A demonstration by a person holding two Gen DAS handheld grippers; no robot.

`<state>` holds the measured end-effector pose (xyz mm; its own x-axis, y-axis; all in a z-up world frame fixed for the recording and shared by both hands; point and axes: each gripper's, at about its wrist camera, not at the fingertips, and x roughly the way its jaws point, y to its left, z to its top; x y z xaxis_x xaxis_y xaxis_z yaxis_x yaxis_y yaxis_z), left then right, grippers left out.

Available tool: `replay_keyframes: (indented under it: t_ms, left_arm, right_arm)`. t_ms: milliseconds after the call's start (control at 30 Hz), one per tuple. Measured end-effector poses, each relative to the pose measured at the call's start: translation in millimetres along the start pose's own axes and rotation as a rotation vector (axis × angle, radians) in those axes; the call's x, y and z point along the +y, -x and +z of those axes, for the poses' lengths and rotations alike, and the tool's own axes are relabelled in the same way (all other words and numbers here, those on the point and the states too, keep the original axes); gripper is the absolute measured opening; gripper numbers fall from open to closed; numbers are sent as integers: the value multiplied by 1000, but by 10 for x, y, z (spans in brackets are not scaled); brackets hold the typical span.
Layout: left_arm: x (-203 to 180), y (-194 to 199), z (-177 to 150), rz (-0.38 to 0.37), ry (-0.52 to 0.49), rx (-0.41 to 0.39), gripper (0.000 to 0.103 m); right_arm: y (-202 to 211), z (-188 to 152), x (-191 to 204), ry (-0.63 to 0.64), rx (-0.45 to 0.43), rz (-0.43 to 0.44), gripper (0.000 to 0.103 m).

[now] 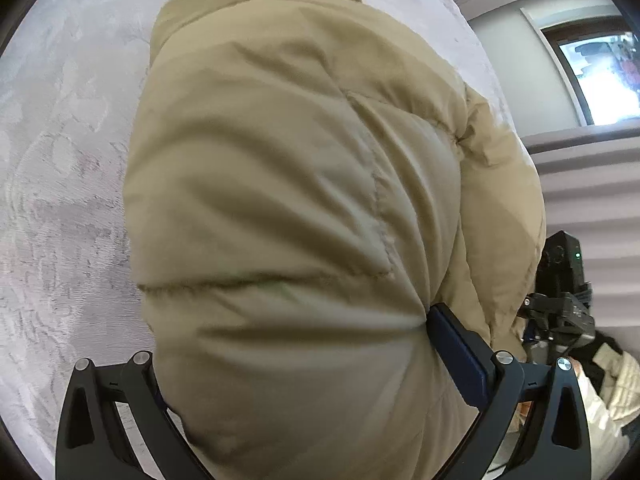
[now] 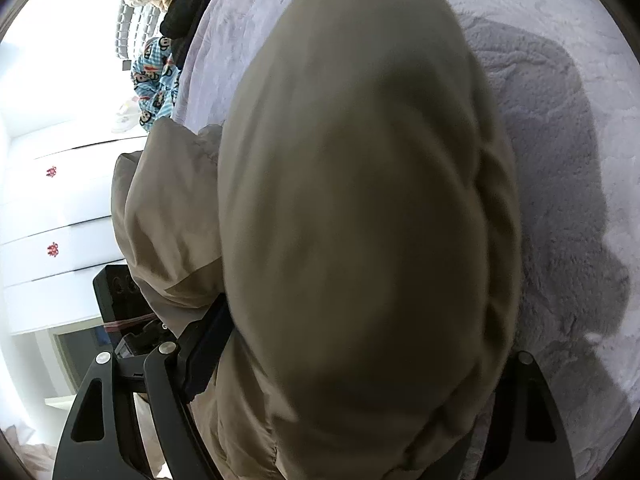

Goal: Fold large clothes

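Observation:
A puffy beige padded jacket [image 1: 288, 168] lies bunched on a pale plush bedspread [image 1: 60, 168] and fills both wrist views. My left gripper [image 1: 296, 320] is shut on a thick fold of it. Its right blue pad [image 1: 452, 344] digs into puckered fabric, and its left finger is hidden under the jacket. In the right wrist view the jacket [image 2: 352, 220] bulges between the jaws of my right gripper [image 2: 360, 312]. The left pad [image 2: 208, 344] presses its side, and the right finger is covered. The two grippers sit close together.
A black garment [image 2: 188, 4] and a blue cartoon-print cloth [image 2: 156, 80] lie at the bed's far edge. White drawers [image 2: 60, 216] stand beyond it. A ribbed padded headboard [image 1: 592, 184] and a window [image 1: 600, 76] are to the right. A person's quilted sleeve [image 1: 612, 380] shows at lower right.

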<state>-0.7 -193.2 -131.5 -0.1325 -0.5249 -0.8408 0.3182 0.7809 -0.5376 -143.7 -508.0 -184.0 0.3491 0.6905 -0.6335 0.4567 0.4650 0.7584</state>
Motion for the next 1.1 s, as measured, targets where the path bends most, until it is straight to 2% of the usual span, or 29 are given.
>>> replay_keyframes:
  t_ms: [100, 167, 200, 267, 533, 767, 833, 867, 900, 1067, 1100]
  left_arm:
    - [-119, 95, -52, 28, -40, -40, 89]
    - [-160, 199, -81, 38, -69, -65, 81]
    - [-215, 215, -163, 41, -78, -74, 78]
    - [-319, 295, -226, 51, -95, -91, 77]
    - [-368, 766, -338, 85, -159, -157, 77]
    - [136, 1244, -334, 108, -153, -204, 77]
    - [361, 1388, -211, 119, -156, -210, 77]
    - [490, 1483, -183, 128, -158, -212, 77]
    - [615, 1578, -299, 136, -159, -215, 77]
    - [1391, 2053, -141, 185, -128, -246, 77]
    - [1578, 2160, -102, 200, -115, -257, 77]
  right_arm:
    - [-5, -51, 83, 6, -12, 3, 75]
    - [19, -92, 131, 17, -19, 1, 64]
    - [31, -118, 174, 26, -24, -1, 63]
    - [46, -158, 250, 42, -28, 3, 57]
    - [-8, -363, 687, 101, -41, 30, 56]
    - [-469, -462, 1231, 142, -49, 40, 56]
    - [-626, -514, 1385, 147, -55, 43, 56]
    - [-740, -534, 1474, 147, -57, 44, 56]
    - [-867, -570, 1551, 145, -57, 48, 56]
    - [-1612, -584, 2062, 159, -33, 80, 56]
    - [-1867, -514, 2209, 164, -26, 84, 56]
